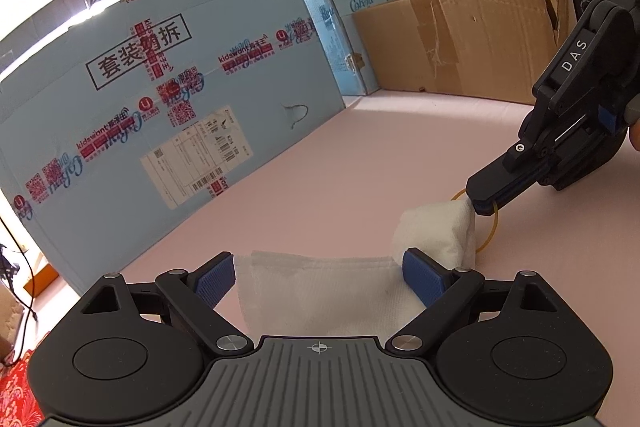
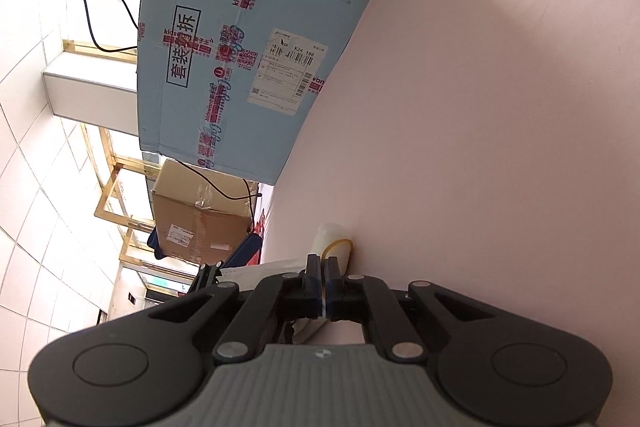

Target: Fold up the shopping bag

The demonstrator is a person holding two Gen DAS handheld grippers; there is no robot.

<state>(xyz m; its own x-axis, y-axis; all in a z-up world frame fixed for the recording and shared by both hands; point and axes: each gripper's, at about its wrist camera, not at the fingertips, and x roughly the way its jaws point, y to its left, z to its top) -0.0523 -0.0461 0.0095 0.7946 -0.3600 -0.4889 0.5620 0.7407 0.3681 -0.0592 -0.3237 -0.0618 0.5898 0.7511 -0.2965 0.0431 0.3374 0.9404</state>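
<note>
Left gripper (image 1: 318,277): released, its blue pads (image 1: 214,277) spread wide, one on each side of the flat white part of the bag.
Shopping bag (image 1: 320,291): white, lying on the pink table (image 1: 360,155) directly in front of the left gripper; its right end is lifted up into a rolled corner.
Right gripper (image 1: 482,205): clenched on this lifted corner of the bag, seen from the left wrist view ahead and to the right.
Rubber band (image 1: 494,227): yellow, looped near the right gripper tips, beside the lifted corner.
Blue carton (image 1: 160,99): standing beyond the left gripper, along the table edge.
Brown box (image 1: 460,43): farther away, on the right.
</note>
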